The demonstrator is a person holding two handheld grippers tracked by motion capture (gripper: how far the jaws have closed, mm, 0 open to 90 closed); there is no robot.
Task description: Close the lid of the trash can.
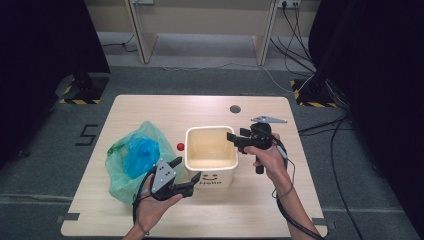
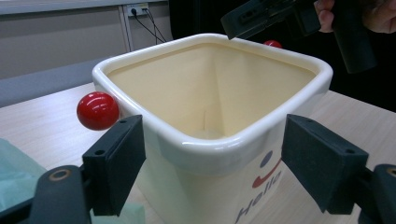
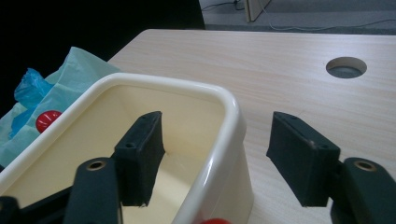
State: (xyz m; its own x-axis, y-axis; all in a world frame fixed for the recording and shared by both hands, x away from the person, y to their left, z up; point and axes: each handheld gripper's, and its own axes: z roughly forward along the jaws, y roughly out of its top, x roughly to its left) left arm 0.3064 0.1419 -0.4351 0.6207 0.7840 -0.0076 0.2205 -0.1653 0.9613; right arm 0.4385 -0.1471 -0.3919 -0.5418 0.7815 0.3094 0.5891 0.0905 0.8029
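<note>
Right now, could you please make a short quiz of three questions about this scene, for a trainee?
1. True or false: the right gripper has one jaw inside the cream bin and one outside its wall.
2. Which thing lies on the table on the side of the bin towards the left gripper? A. a cardboard box B. a green plastic bag C. a metal tray
3. Fill in: the red ball on the bin's side is a ____.

Key
1. True; the jaws straddle the rim and stand apart from it.
2. B; something blue lies in the bag.
3. Knob or handle, as far as the left gripper view shows.
</note>
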